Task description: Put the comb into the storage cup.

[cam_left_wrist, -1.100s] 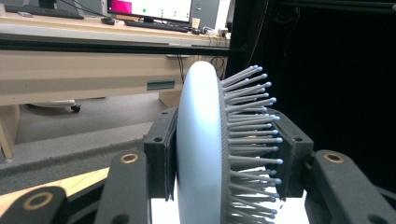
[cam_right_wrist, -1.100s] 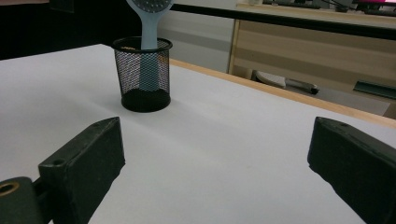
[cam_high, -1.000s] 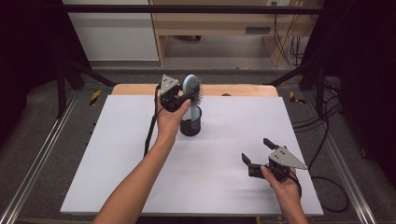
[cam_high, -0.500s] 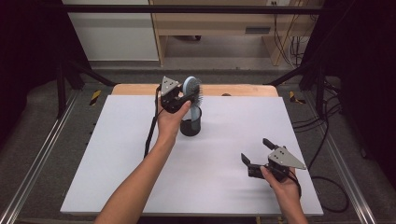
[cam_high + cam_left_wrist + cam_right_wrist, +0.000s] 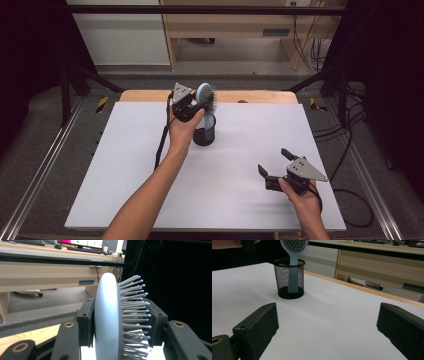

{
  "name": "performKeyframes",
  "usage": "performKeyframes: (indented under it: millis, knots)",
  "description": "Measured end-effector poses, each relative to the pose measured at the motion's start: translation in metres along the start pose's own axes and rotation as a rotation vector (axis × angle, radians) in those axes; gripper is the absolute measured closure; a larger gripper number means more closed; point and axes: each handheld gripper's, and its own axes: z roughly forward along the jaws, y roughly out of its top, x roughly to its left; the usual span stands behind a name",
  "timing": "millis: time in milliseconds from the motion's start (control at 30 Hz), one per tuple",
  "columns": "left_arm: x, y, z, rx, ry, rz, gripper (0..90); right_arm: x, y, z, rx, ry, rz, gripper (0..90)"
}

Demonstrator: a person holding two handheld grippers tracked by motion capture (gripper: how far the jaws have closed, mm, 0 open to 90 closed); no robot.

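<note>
The left tongs (image 5: 192, 102) clamp the hairbrush (image 5: 205, 95) head, keeping its handle upright in the mesh cup (image 5: 204, 131) near the desk's (image 5: 125, 165) far edge; the right tongs (image 5: 272, 162) wait wide, empty.

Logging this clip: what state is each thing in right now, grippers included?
Hairbrush: upright, handle down inside the cup, head clamped.
Mesh pen cup: upright on the table, holding the brush handle.
Left gripper: shut on the hairbrush head.
Right gripper: open, holding nothing, near the table's front right.
</note>
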Motion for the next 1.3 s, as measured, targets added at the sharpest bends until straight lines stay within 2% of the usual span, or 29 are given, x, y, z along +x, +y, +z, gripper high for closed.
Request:
performKeyframes:
  millis: [1300]
  knots:
    - [0.0021, -0.0040, 0.0018, 0.011, 0.001, 0.000, 49.9, 0.0008, -0.0003, 0.0008, 0.003, 0.003, -0.001, 4.0]
